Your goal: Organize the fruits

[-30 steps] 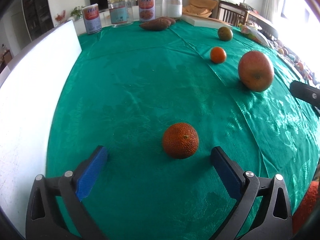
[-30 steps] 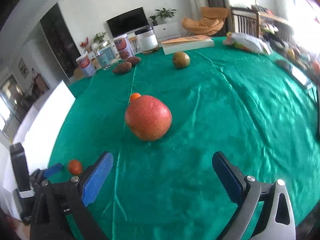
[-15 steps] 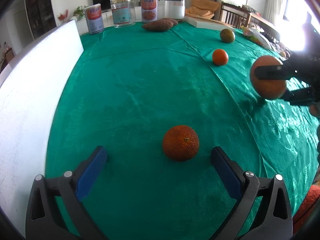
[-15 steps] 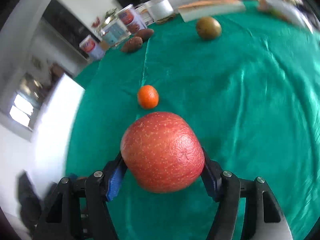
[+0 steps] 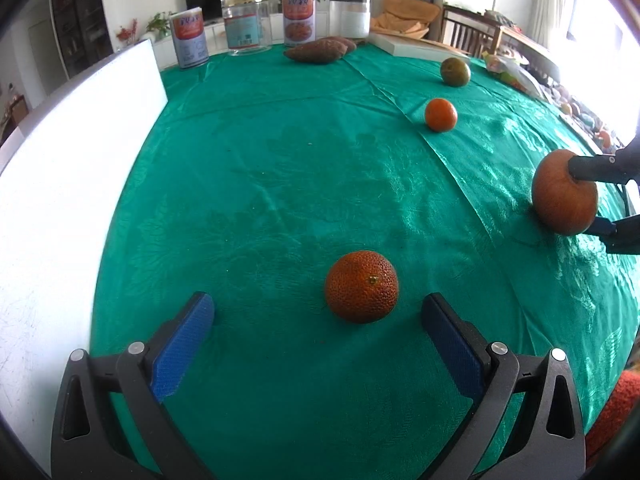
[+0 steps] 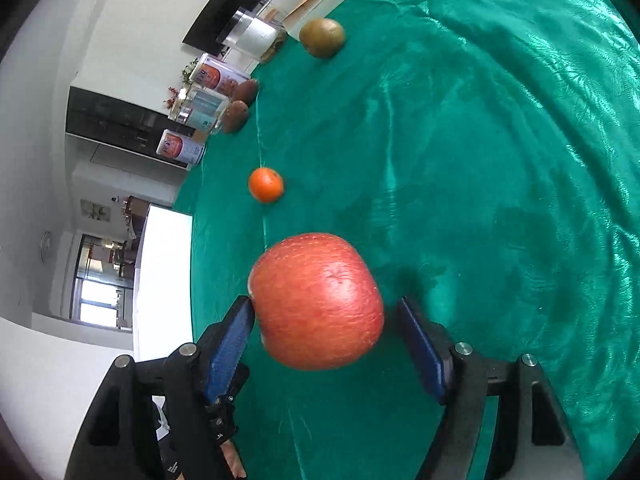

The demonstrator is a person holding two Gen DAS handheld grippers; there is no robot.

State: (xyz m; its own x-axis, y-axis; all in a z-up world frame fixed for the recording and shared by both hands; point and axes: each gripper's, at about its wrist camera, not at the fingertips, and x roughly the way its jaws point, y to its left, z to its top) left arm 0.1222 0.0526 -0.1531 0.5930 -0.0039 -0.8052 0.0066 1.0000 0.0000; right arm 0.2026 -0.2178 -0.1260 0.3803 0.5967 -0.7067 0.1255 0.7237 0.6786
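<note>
A bumpy dark orange [image 5: 361, 286] lies on the green tablecloth between the open fingers of my left gripper [image 5: 318, 316], nearer the right pad. My right gripper [image 6: 326, 334] is rolled sideways around a big red apple [image 6: 317, 300]; the left pad touches it, and a gap shows at the right pad. In the left wrist view that apple [image 5: 564, 192] rests on the cloth at the right, between the right gripper's fingers [image 5: 596, 166]. A small orange [image 5: 440, 115] [image 6: 265, 185] and a green-brown fruit [image 5: 455, 71] [image 6: 322, 37] lie farther back.
A white board [image 5: 72, 168] stands along the table's left edge. Cans and jars [image 5: 244, 24] and two sweet potatoes [image 5: 320, 49] stand at the far edge, with a flat box [image 5: 416, 46] behind. An orange-red thing [image 5: 616, 408] shows at the lower right.
The right gripper has rolled sideways with the apple between its fingers, and its right pad has come off the apple. The left gripper and the bumpy orange have stayed put.
</note>
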